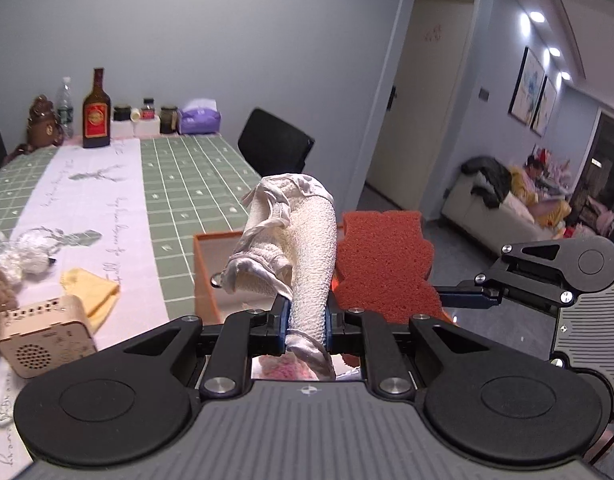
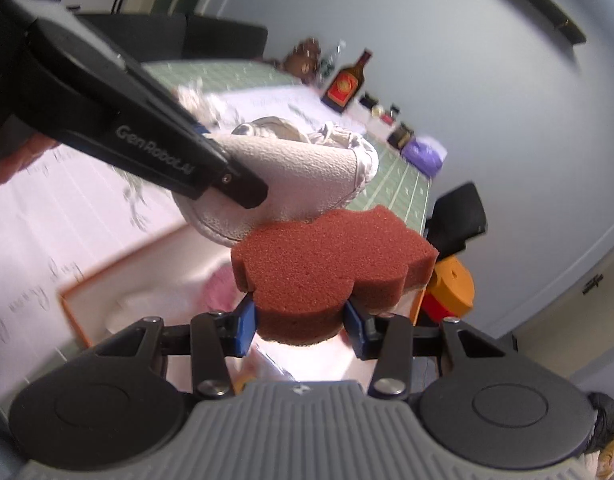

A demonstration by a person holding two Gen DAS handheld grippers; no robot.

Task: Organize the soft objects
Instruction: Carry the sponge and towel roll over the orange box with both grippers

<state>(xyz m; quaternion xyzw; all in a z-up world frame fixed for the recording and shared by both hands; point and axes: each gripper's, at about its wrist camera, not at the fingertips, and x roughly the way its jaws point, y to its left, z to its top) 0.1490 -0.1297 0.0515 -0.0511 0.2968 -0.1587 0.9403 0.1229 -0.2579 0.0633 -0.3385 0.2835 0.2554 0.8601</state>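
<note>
Left gripper: clamped on a white slipper, held up over an orange box. Right gripper: clamped on a red-brown sponge, just beside the slipper, above the same box. Box: at the edge of a table with green checked cloth. Beyond: yellow cloth, brown bottle, purple tissue pack, black chair.

grippers: 2, left gripper, right gripper | white towel: 1 | red sponge: 1 | orange box: 1 | yellow cloth: 1 | liquor bottle: 1 | water bottle: 1 | dark jars: 3 | purple tissue pack: 1 | black chairs: 2
</note>
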